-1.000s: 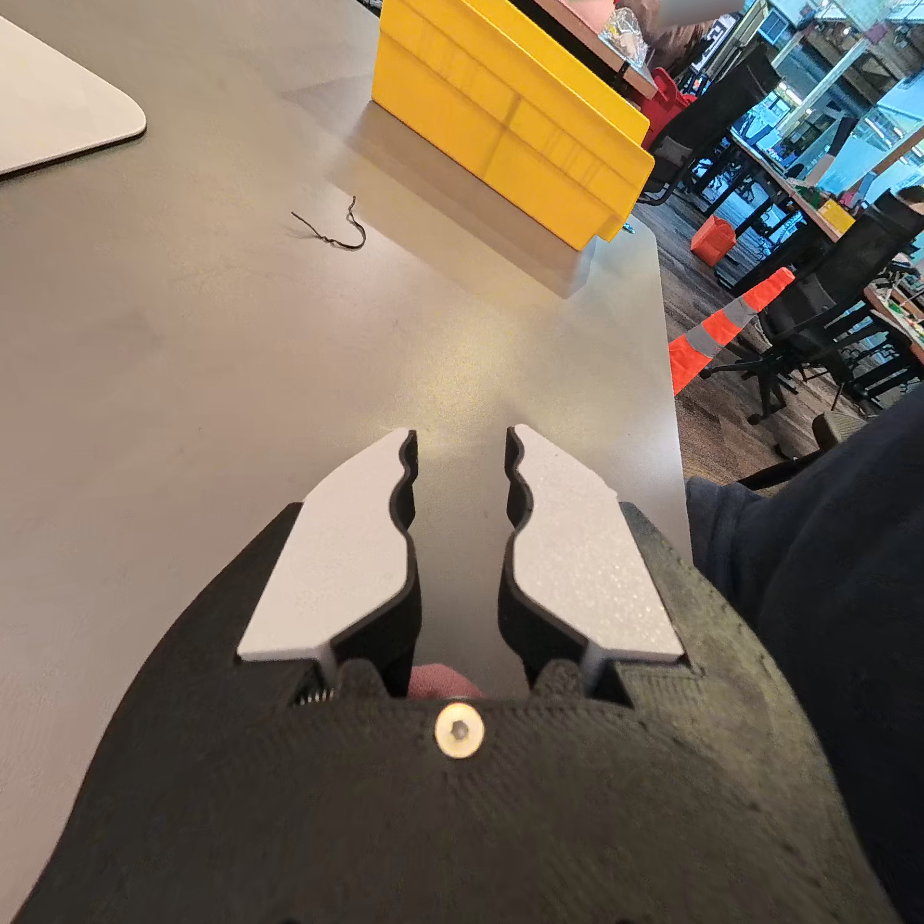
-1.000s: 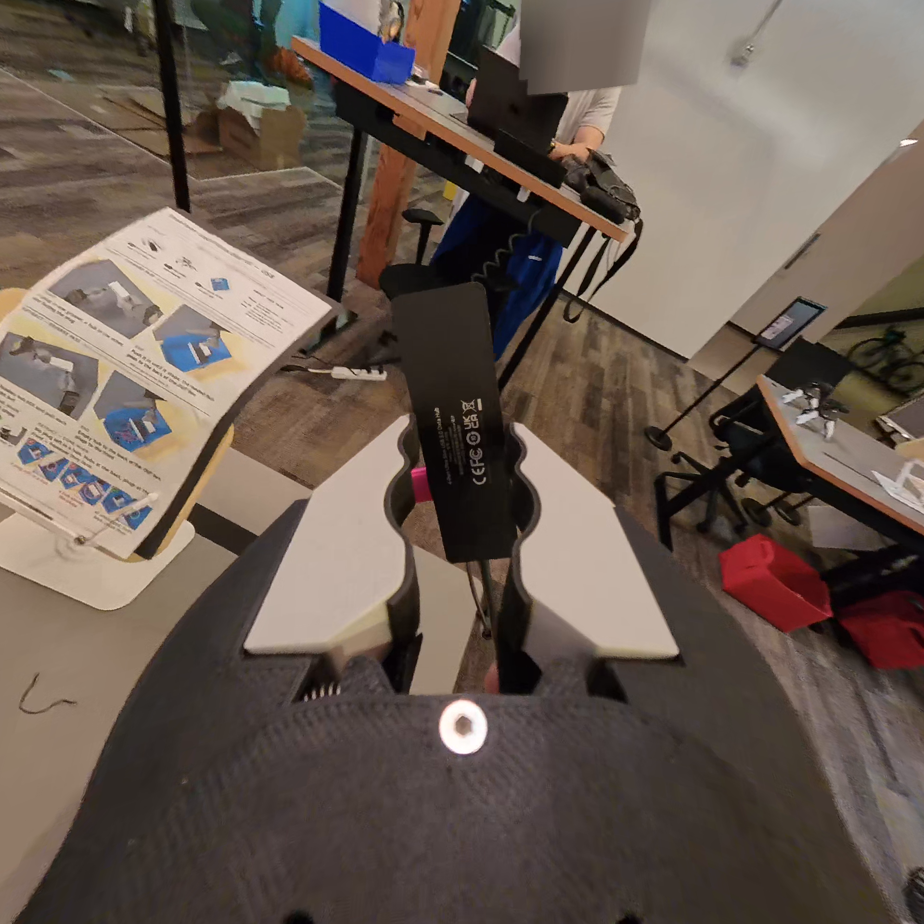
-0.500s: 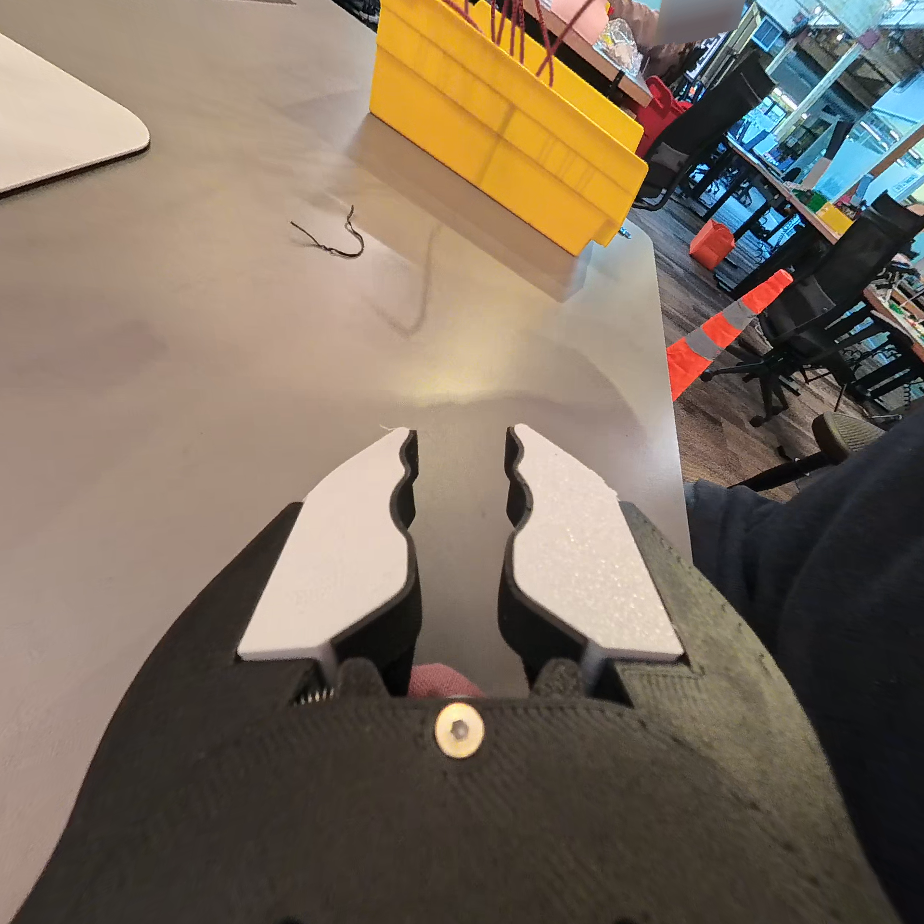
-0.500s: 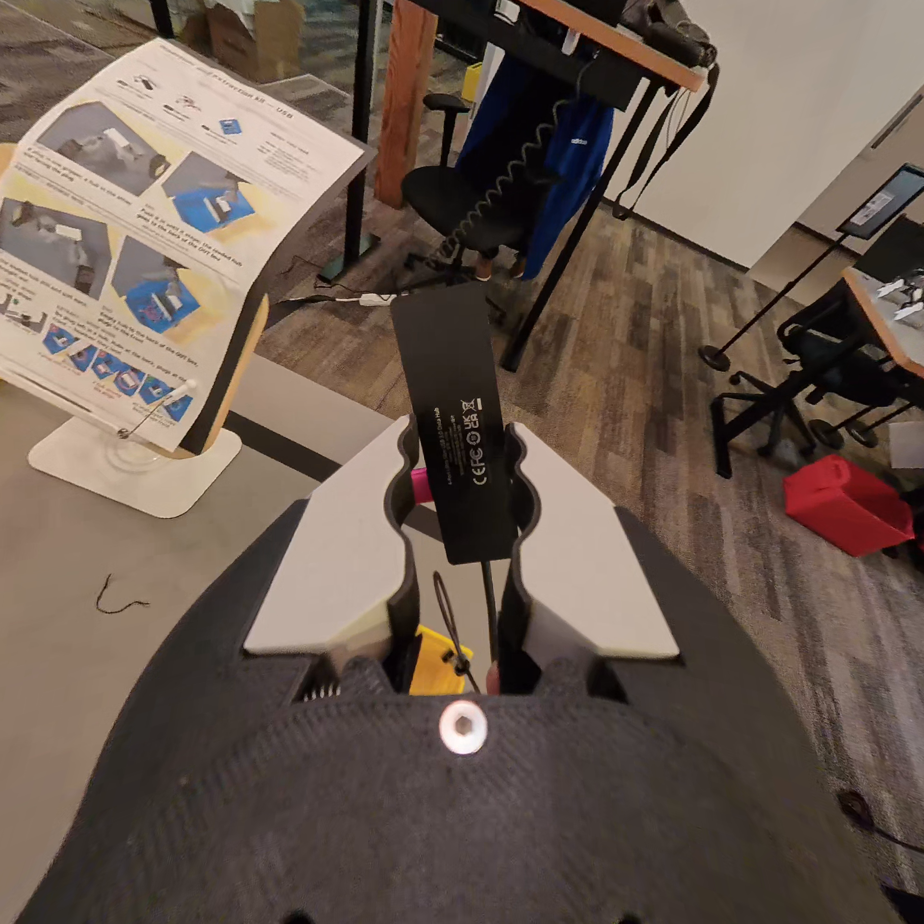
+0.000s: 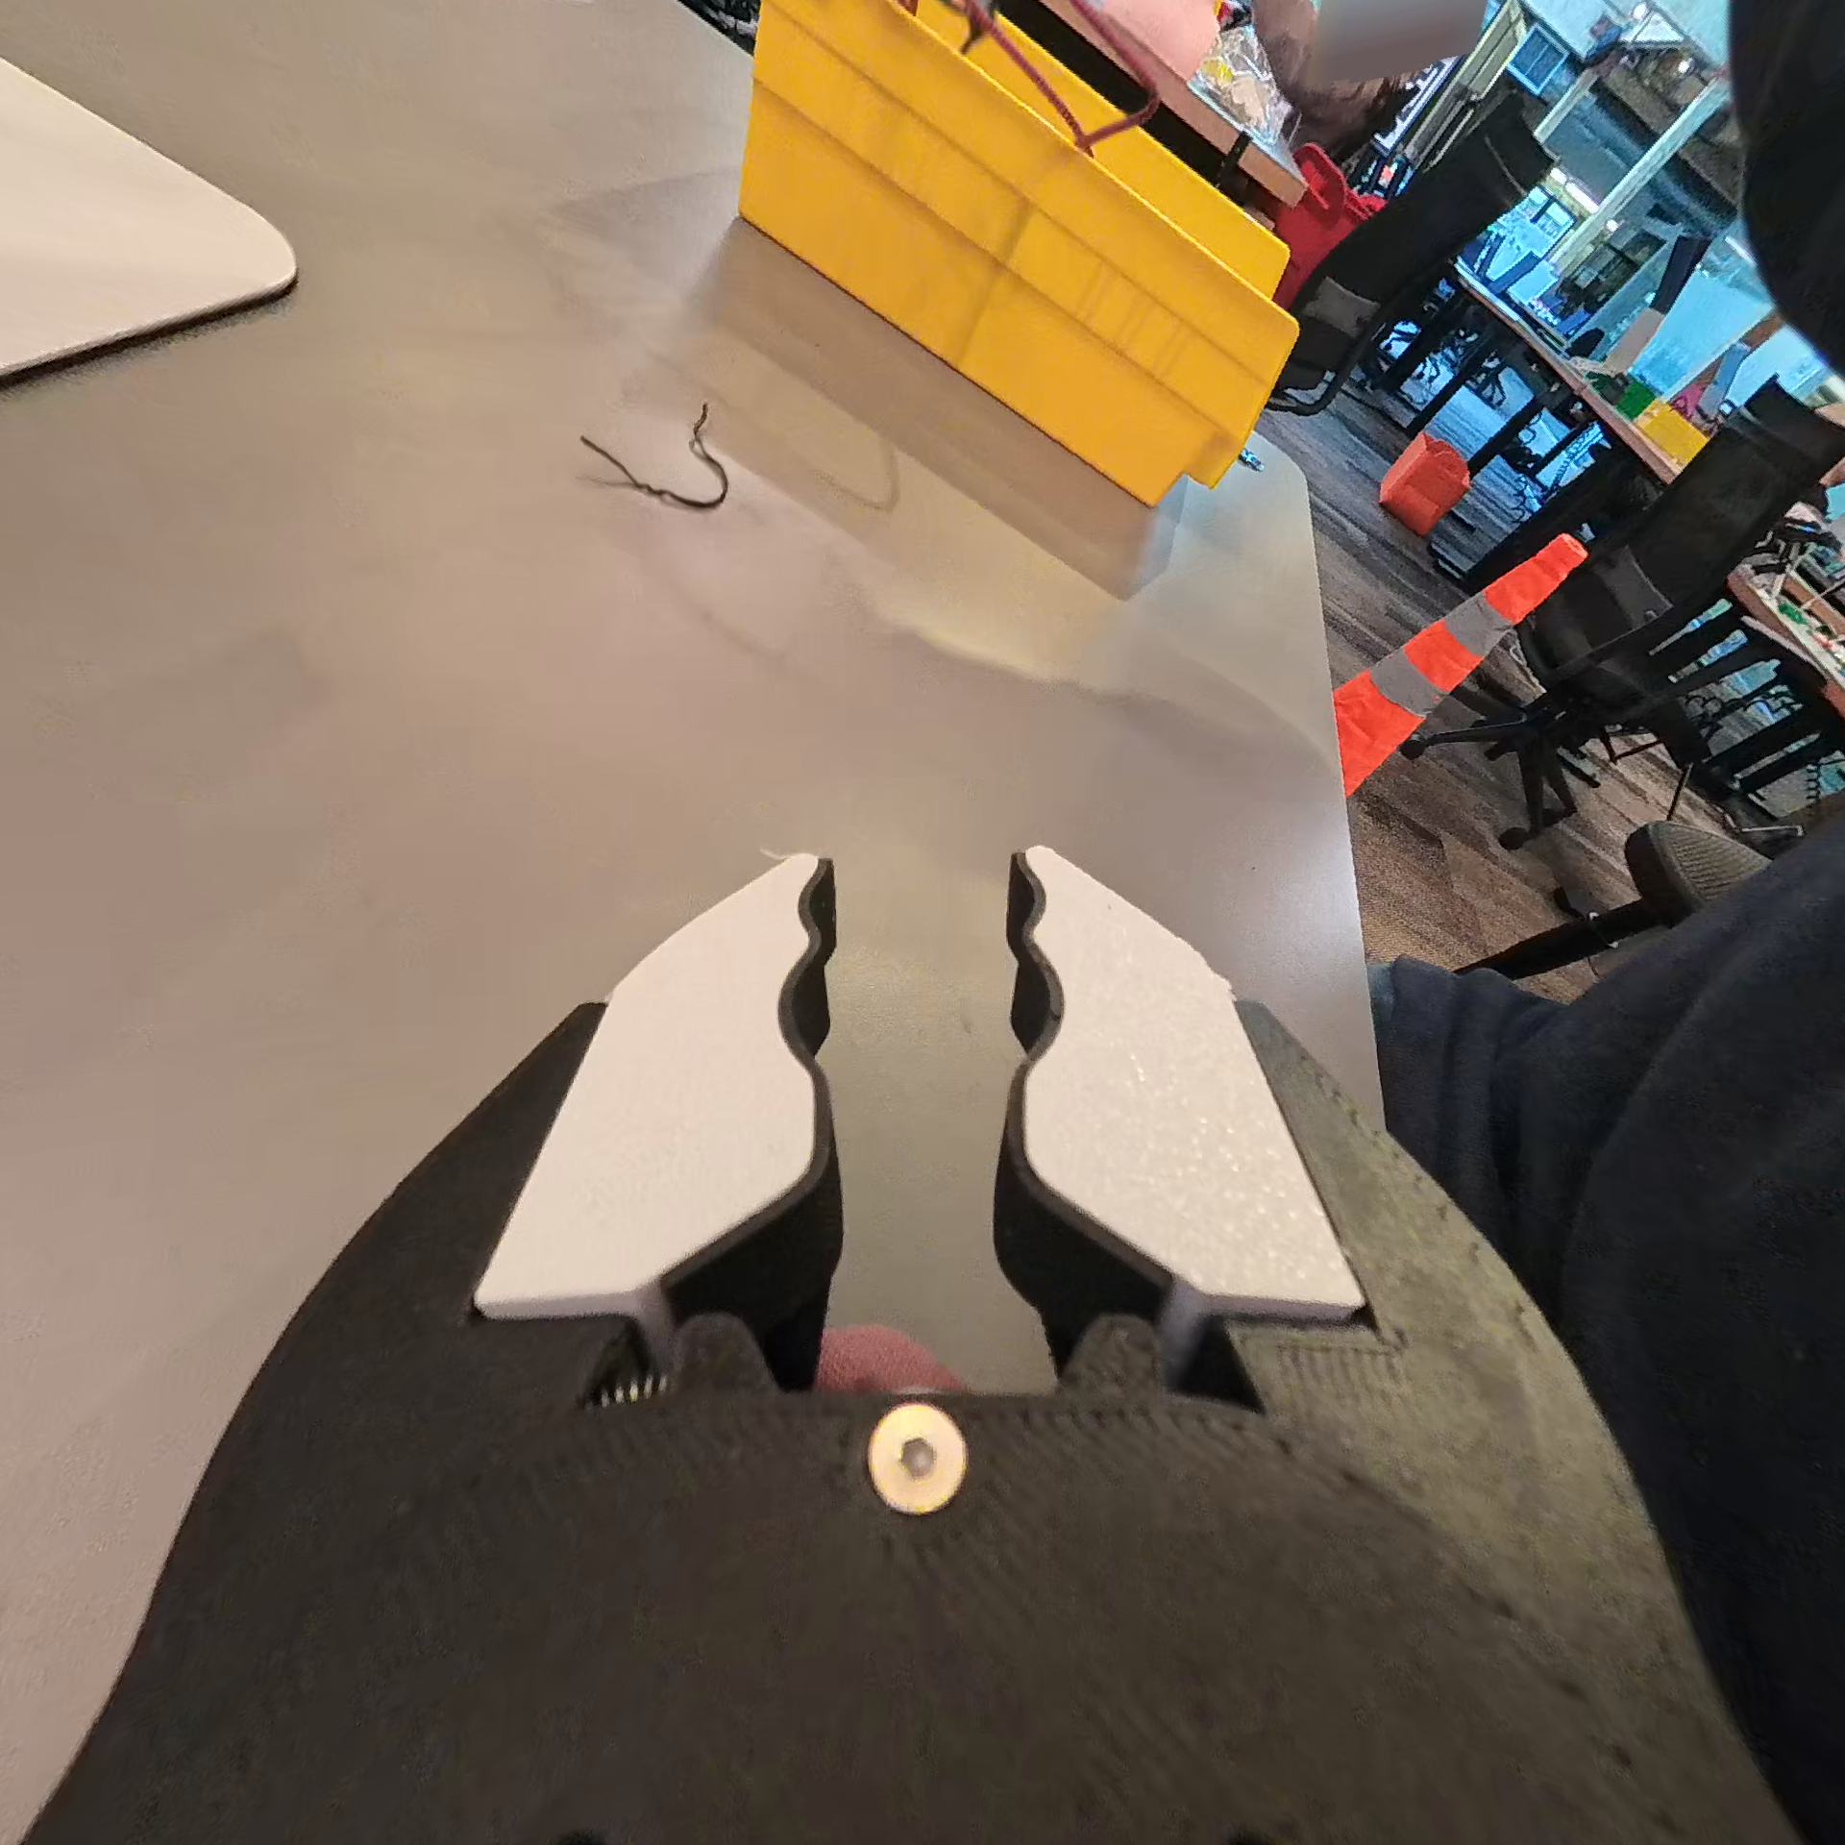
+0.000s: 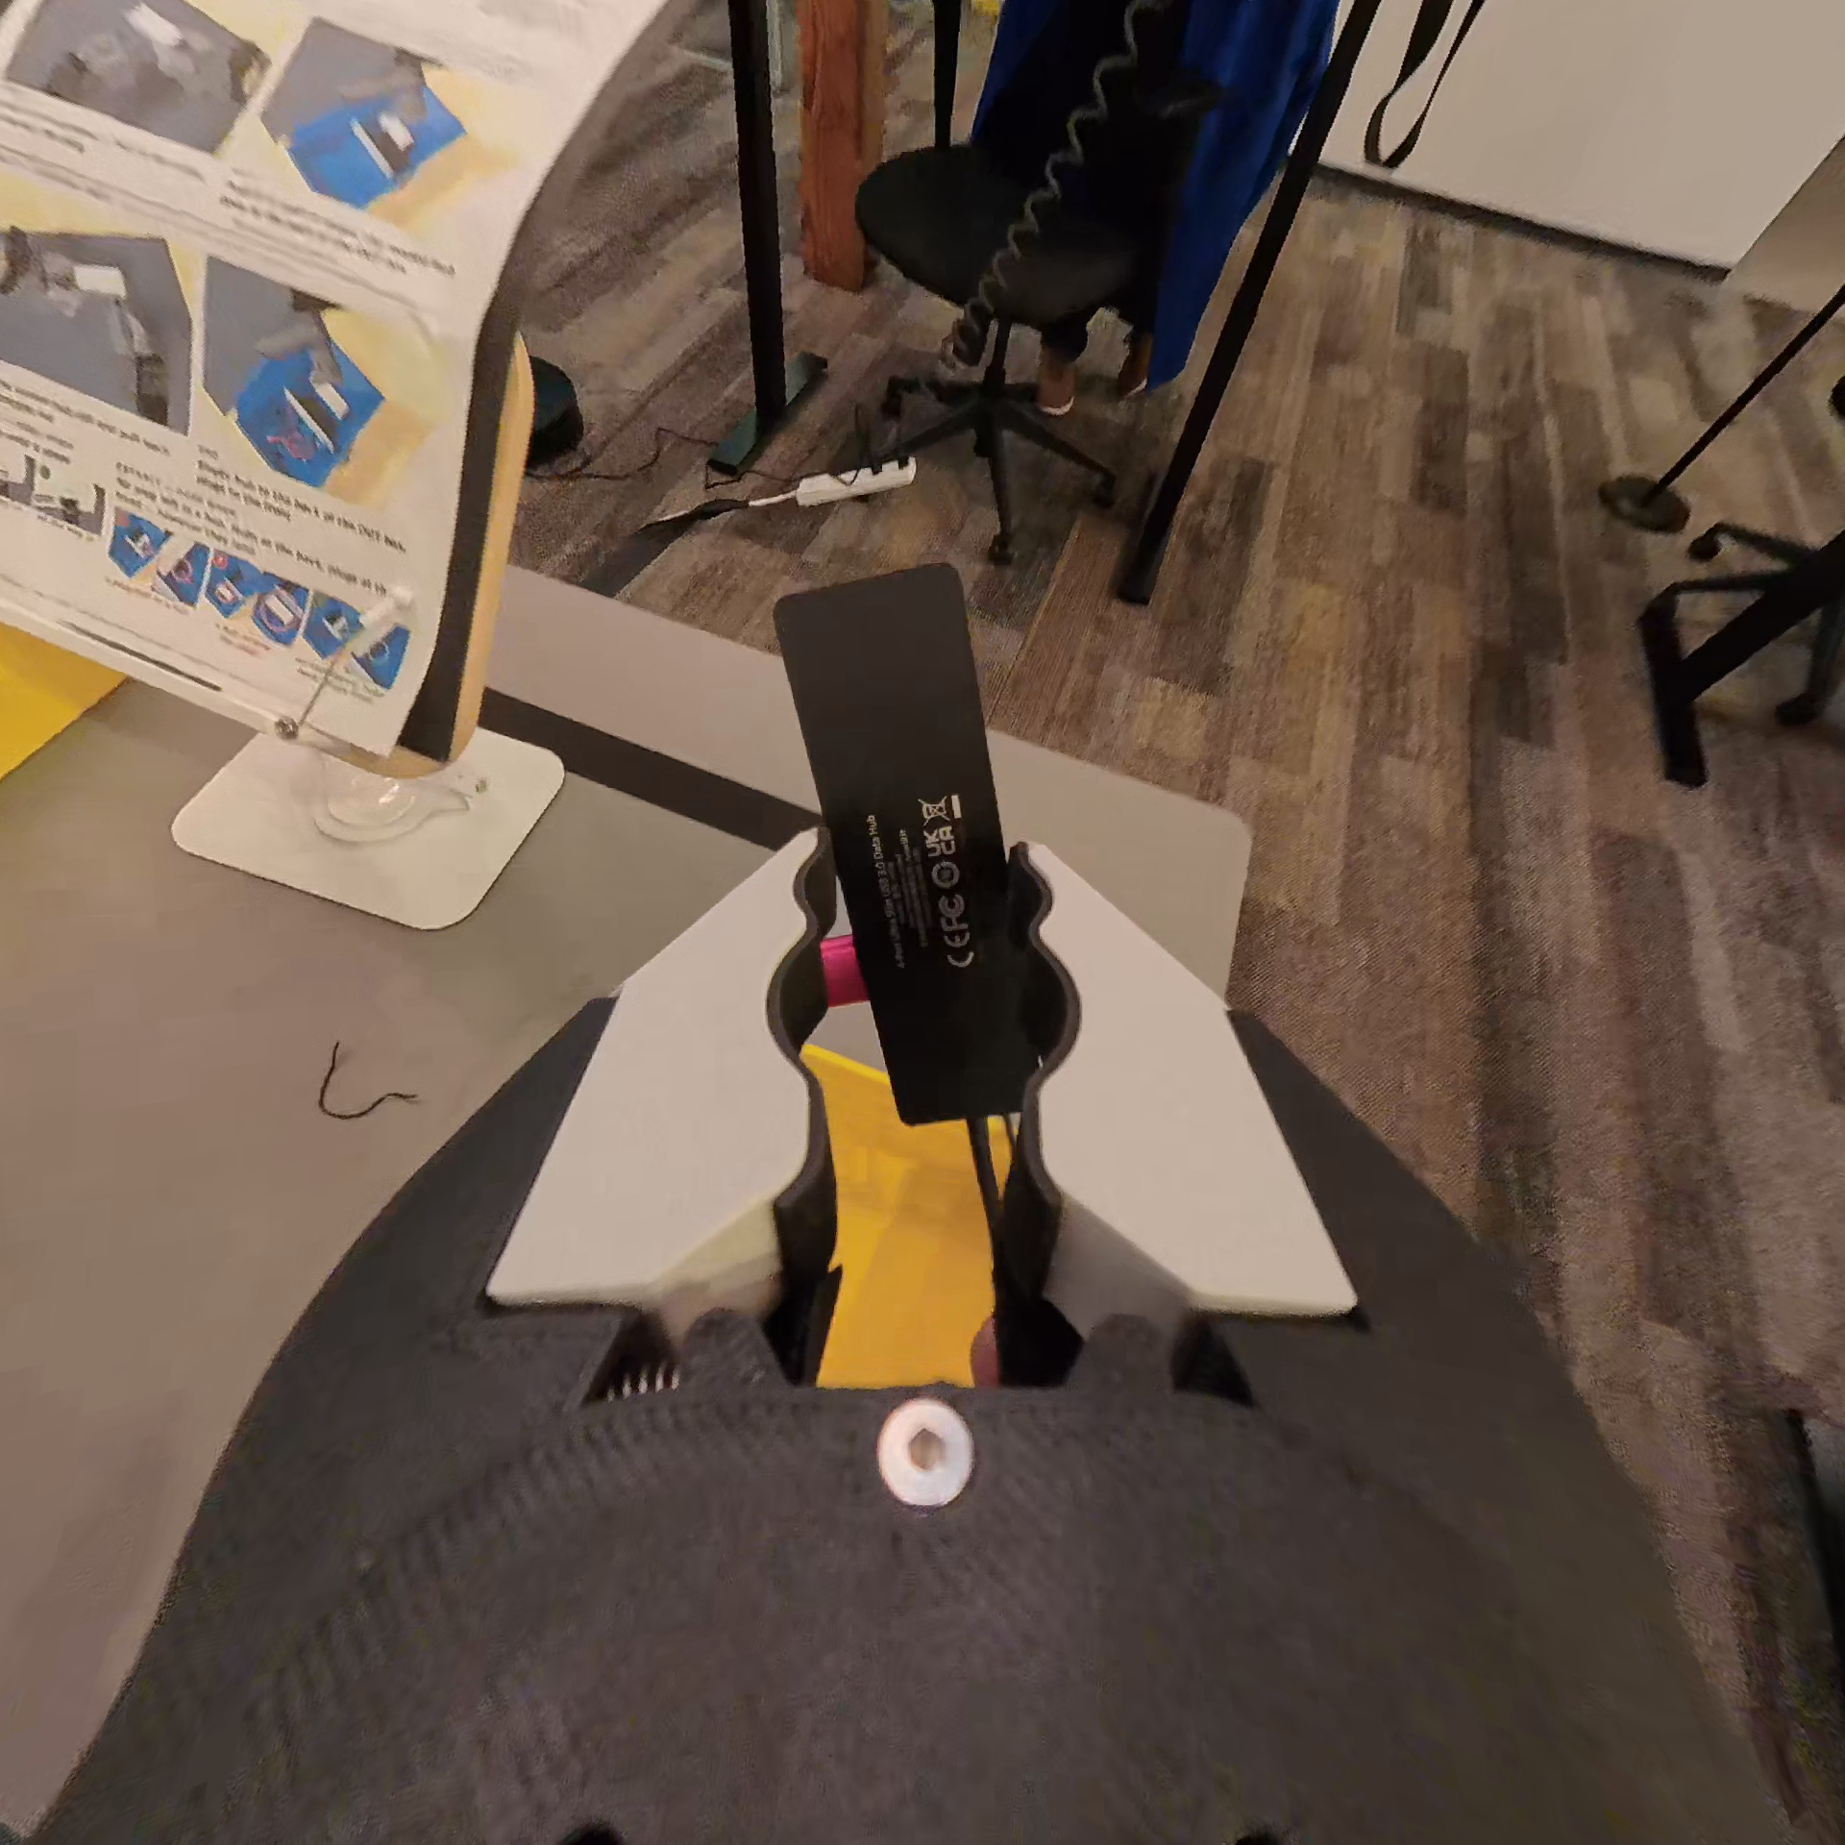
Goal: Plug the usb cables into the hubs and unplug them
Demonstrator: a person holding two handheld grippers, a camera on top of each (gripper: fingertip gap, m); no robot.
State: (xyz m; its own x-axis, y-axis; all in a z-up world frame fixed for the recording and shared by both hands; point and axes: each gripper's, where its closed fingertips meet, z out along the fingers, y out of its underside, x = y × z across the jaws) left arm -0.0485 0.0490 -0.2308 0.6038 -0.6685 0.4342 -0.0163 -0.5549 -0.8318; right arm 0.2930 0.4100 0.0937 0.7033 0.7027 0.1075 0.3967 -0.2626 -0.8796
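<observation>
fingers (image 6: 1128, 1048) of the right gripper (image 6: 919, 869) are clenched on a flat black rectangular usb hub (image 6: 904, 839), which stands up between them and leans a little to the left, its far end reaching well past the fingertips. a thin black cable (image 6: 983, 1148) drops from the hub's near end down between the fingers, and a small magenta plug (image 6: 842, 970) shows at the hub's left edge, just inside the left finger. below the fingers lies a yellow plastic bin (image 6: 899, 1218), seen through the gap. ahead and to the left, a printed instruction sheet (image 6: 250, 329) leans on a white stand (image 6: 399, 849) on the grey surface (image 6: 150, 1048).

fingers (image 5: 699, 1078) of the left gripper (image 5: 923, 869) are released, a clear gap between them with nothing held, hovering over the same grey surface (image 5: 399, 749). ahead and slightly right of them sits a long yellow plastic bin (image 5: 1008, 260) with a dark red cord (image 5: 1058, 110) rising from it. a short black wire scrap (image 5: 659, 474) lies ahead to the left.
</observation>
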